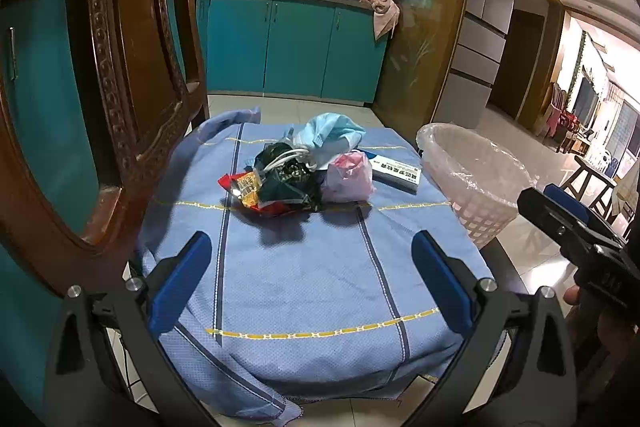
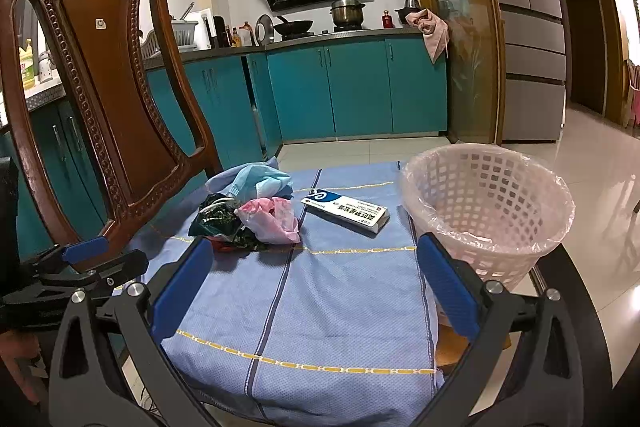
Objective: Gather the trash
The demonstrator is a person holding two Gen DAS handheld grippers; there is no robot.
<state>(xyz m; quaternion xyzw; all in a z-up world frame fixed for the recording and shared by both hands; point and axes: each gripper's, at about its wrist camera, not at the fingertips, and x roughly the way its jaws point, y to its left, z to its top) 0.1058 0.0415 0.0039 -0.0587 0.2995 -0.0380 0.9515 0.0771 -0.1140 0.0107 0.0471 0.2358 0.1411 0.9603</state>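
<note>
A pile of trash lies on a blue cloth (image 1: 304, 279) over a seat: a dark green wrapper (image 1: 288, 179), a red-orange snack wrapper (image 1: 246, 189), a pink plastic bag (image 1: 348, 177), a light blue face mask (image 1: 332, 135) and a white-blue medicine box (image 1: 396, 173). The pile also shows in the right wrist view, with the pink bag (image 2: 272, 219) and box (image 2: 346, 213). A pink lined trash basket (image 2: 488, 211) stands at the cloth's right edge. My left gripper (image 1: 312, 283) is open and empty, short of the pile. My right gripper (image 2: 316, 287) is open and empty, beside the basket.
A carved wooden chair back (image 2: 108, 99) rises at the left, close to the left gripper. Teal kitchen cabinets (image 2: 352, 87) and a stove with pots stand behind. A fridge (image 2: 528, 39) and tiled floor (image 2: 592, 155) are at the right.
</note>
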